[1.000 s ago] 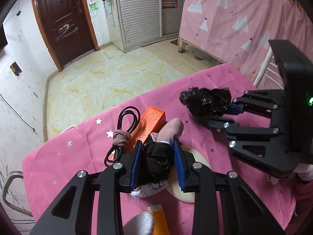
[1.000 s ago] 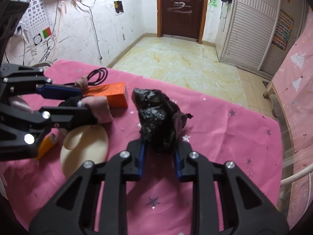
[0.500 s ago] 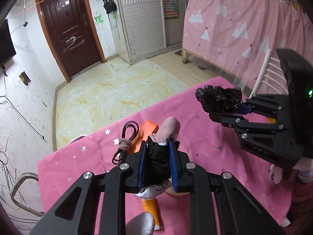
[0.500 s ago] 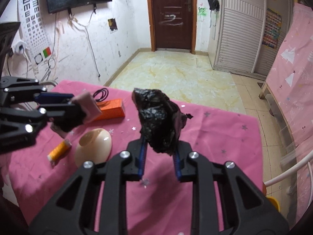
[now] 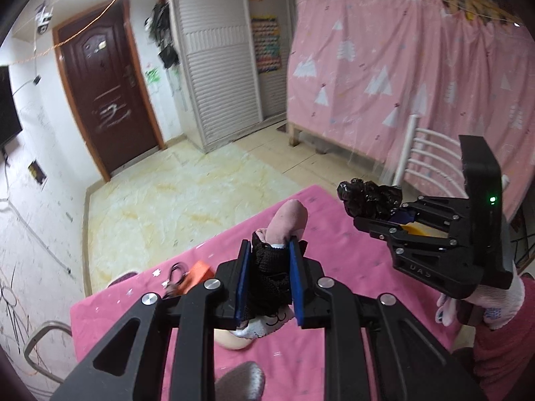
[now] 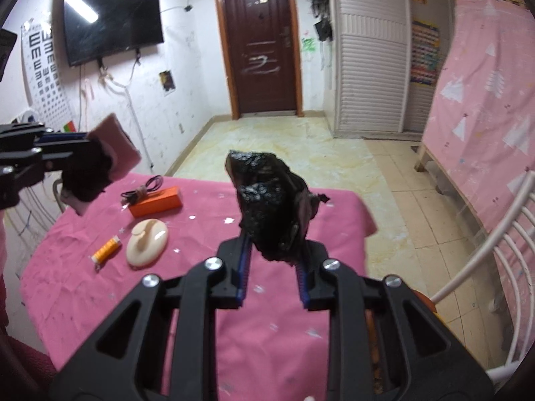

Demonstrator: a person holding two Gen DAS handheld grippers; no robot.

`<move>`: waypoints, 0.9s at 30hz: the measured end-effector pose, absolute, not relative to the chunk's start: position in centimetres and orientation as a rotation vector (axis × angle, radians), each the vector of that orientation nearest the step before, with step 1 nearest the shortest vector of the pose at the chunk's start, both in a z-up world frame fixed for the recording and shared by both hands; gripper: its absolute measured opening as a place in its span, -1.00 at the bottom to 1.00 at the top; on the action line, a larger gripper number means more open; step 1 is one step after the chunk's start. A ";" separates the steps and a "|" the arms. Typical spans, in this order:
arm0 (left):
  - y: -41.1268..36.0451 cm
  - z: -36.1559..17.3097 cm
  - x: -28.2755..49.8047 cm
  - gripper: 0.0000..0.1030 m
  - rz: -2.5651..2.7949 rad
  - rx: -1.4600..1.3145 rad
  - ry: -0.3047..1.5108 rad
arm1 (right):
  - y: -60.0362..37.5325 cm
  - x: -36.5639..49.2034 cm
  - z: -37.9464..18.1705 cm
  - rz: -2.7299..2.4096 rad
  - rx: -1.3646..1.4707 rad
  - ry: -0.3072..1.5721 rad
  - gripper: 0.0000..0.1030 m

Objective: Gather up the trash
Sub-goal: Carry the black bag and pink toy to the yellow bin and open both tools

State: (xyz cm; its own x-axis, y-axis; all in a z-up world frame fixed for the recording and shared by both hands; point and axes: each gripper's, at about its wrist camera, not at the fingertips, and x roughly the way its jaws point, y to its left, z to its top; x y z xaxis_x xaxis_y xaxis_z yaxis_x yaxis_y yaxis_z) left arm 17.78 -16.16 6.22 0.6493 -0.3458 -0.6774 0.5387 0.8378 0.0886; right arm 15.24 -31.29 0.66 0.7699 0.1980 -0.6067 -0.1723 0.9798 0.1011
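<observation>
While raised clear of the pink-clothed table (image 6: 274,334), with a white chair (image 5: 406,147) just off its right edge, holds trash on both sides, nothing dropped yet.

On the right of the scene: right gripper (image 6: 272,250) clenched on a crumpled black plastic bag (image 6: 267,200). Bulk of it juts up and away beyond the fingertips, long axis roughly along the fingers.

On the left, above the tabletop and well apart from the bag: left gripper (image 6: 67,157), jaws just closing tighter and now clamped on a bundle of socks (image 5: 272,267). Black knit between the pads, pink toe poking forward past the tips, a white patterned bit hanging below.

Lying on the cloth, far left towards near: orange box (image 6: 155,202) with a coiled black cable (image 6: 143,188) touching its far side, cream hook pad (image 6: 147,240) just nearer, orange thread spool (image 6: 106,249) just left of that.

Judged: with both loads in hand, hinges next on where the bin sits, not on any reach. No bin plainly in view; only an orange edge (image 6: 433,309) low on the right beneath the right gripper, near the chair, too hidden to name. If indeed a bin, lies nearer the right gripper, below and right of the table edge. Would call for swinging the bag over first, tips tilted down, then bringing the socks across the table's near right corner.
</observation>
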 end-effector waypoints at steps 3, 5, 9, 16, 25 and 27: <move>-18.7 6.9 16.4 -0.74 -0.549 0.302 0.685 | -33.9 13.8 0.8 0.167 0.060 0.645 -0.57; -20.3 7.1 15.6 -0.74 -0.576 0.309 0.678 | -35.3 12.8 0.8 0.145 0.070 0.637 -0.57; -24.4 7.3 13.9 -0.74 -0.634 0.339 0.665 | -38.4 11.0 0.2 0.093 0.098 0.635 -0.57; -30.6 6.6 11.7 -0.74 -0.718 0.389 0.668 | -43.8 8.6 -2.6 0.011 0.155 0.671 -0.57; -37.3 4.9 11.0 -0.74 -0.780 0.438 0.704 | -48.1 7.0 -6.2 -0.028 0.221 0.722 -0.57; -38.2 4.6 11.3 -0.74 -0.785 0.447 0.714 | -48.9 6.9 -7.1 -0.031 0.234 0.741 -0.56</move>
